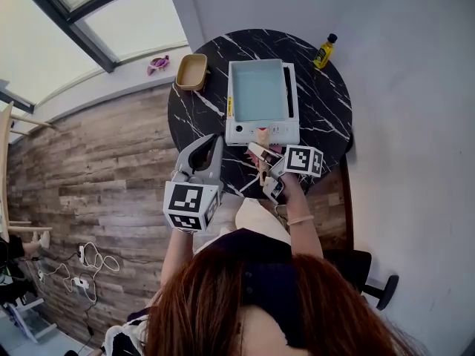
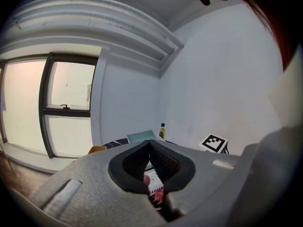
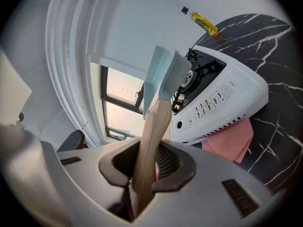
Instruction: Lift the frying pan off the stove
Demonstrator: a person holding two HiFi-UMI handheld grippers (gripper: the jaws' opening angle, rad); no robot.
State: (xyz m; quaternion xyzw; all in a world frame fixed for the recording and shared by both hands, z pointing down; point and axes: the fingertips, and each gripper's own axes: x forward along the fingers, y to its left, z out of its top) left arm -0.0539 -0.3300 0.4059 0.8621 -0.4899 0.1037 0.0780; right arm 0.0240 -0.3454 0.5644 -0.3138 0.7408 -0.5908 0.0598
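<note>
1. On the white stove (image 1: 262, 132), at the middle of the dark marble tabletop (image 1: 330, 117), sits the square pale-teal frying pan (image 1: 258, 89). Its wooden handle (image 3: 150, 136) sticks out over the stove's near side, toward us.
2. Our right gripper (image 3: 147, 171) is clamped on that handle, with the pads pressing the wood from both sides, well back from the pan body. From its own view the pan's near edge looks just clear of the burner grate. We cannot tell whether the whole base is off.
3. Our left gripper (image 2: 150, 148) hangs over the near left part of the tabletop, pads together and nothing between them.
4. We judge the pan stiff and fairly heavy, a metal body on a long lever. Held this far back, its weight will try to drop the far edge and turn the smooth wood in the pads. A firm squeeze and a level wrist should answer that.
5. A hold nearer the body would cut the leverage, but the metal there may be hot, so the handle is the right place.
6. An oil bottle (image 1: 324, 51) at the far right and a pink cloth (image 3: 232, 141) under the stove's near side lie out of the way of a straight upward lift.
</note>
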